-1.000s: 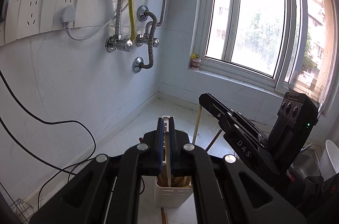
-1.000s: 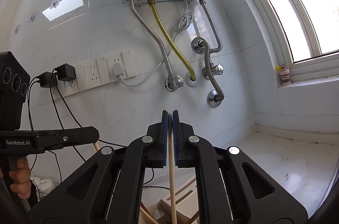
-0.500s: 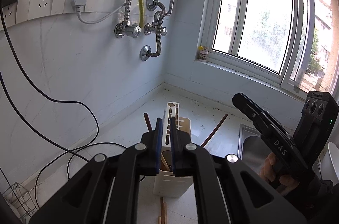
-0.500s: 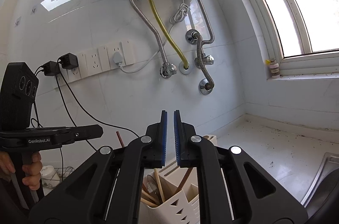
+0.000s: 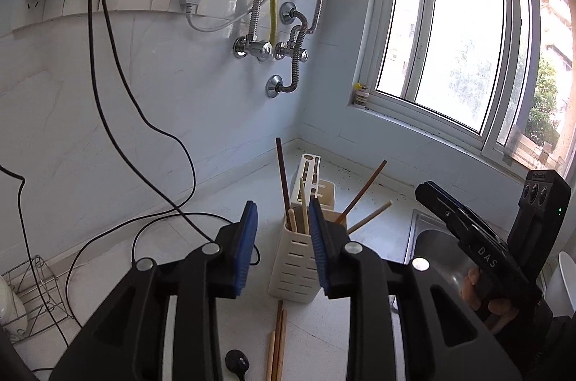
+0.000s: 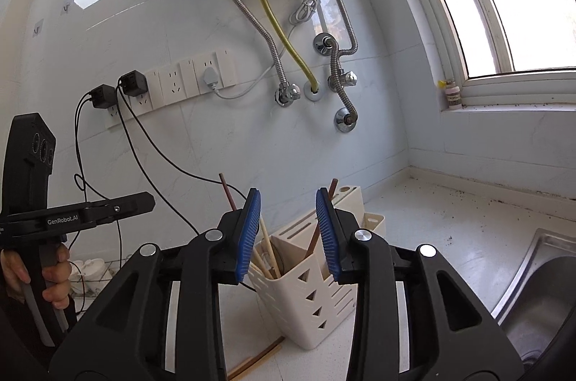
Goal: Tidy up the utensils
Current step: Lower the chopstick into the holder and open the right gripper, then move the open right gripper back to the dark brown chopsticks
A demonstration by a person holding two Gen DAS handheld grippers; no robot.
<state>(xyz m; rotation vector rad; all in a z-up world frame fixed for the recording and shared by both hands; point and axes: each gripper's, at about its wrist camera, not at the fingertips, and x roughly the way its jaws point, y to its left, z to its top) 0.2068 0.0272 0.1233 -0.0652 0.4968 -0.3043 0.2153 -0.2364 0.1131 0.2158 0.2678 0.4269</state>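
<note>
Left wrist view: wooden chopsticks [image 5: 301,209] stand in the cream slotted plastic utensil holder [image 5: 297,267] on the white bench [image 5: 187,258], just beyond the left gripper [image 5: 282,246], whose empty jaws are opening. Right gripper [image 6: 289,237] jaws are likewise opening, nothing between them.

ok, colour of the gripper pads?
Blue ribbed pads on black fingers; clearest in the right wrist view.

Matt cream plastic holder [image 5: 295,267], wooden chopsticks [image 5: 361,192], glossy tiled wall [image 6: 252,143]
</note>
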